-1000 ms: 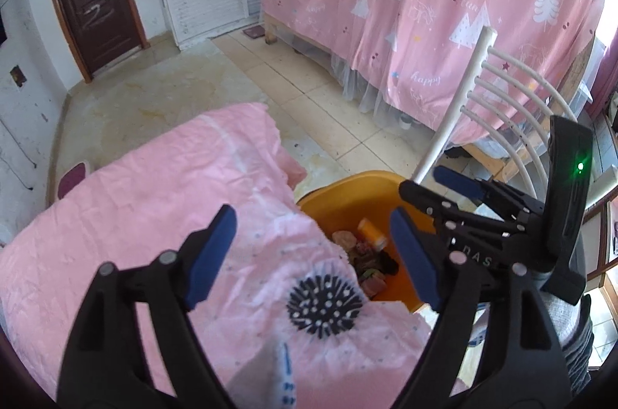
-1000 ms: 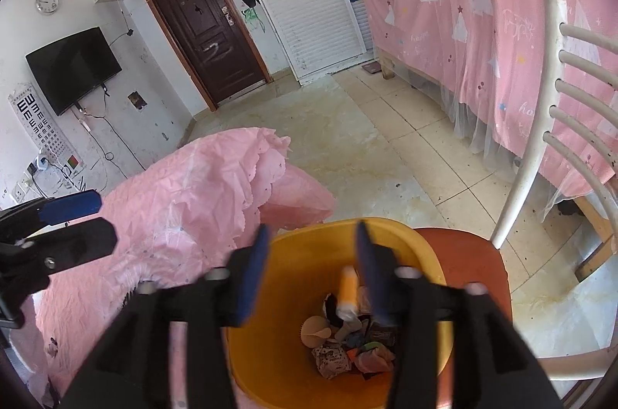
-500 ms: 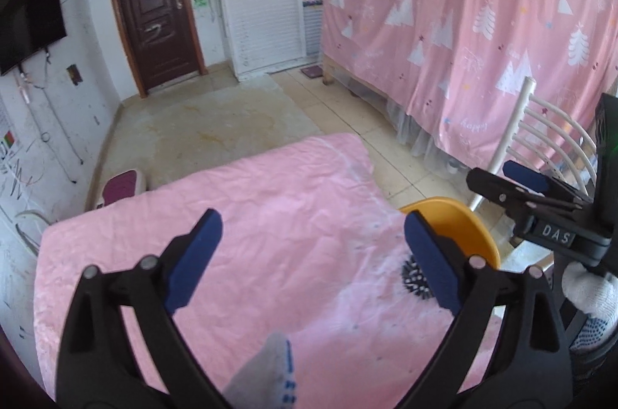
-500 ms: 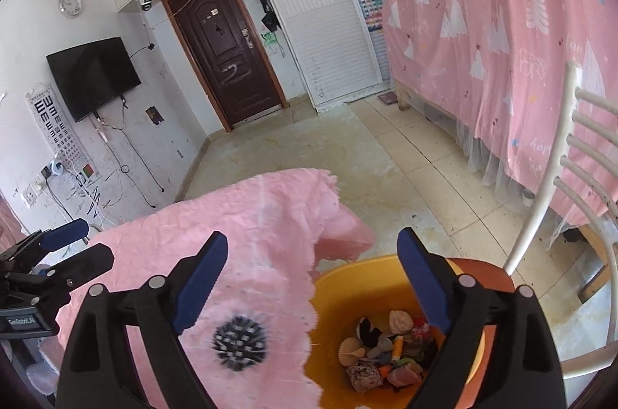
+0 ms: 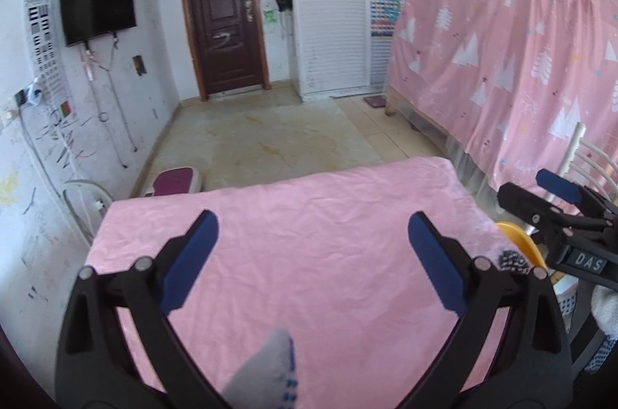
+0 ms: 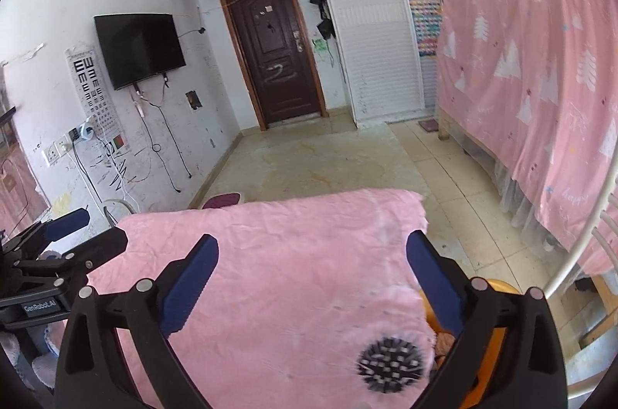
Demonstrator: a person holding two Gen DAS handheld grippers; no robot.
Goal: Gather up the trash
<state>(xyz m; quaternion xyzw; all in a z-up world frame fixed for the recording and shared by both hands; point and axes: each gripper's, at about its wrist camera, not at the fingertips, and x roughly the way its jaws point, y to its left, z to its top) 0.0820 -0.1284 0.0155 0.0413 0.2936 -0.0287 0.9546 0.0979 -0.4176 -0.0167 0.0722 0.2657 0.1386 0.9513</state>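
Now both tools are released. The left gripper point(image 5: 313, 254) has its jaws opening, with nothing between the blue pads; under them is only the pink cloth point(image 5: 309, 254) of the table. The right gripper point(image 6: 313, 277) is the same: jaws opening, no object between them, and the cloth below.

The task's thing, the orange bin point(image 6: 498, 339), stands at the right edge of the table, partly under the hanging cloth corner with the black dotted print point(image 6: 390, 364). Only a small part of its content shows in the right wrist view, next to the right pad, and I cannot tell what pieces they are. In the left wrist view only a slice of the bin's rim point(image 5: 517, 239) shows.

What can go wrong, in my judgement: I see no trash on the cloth, so a further reach may close on the fabric itself and pull it. The loose corner lies over the bin, so a pull could drag it into the bin or tip the bin. The white chair point(image 6: 579, 254) is just beside, and the right tool could knock it.
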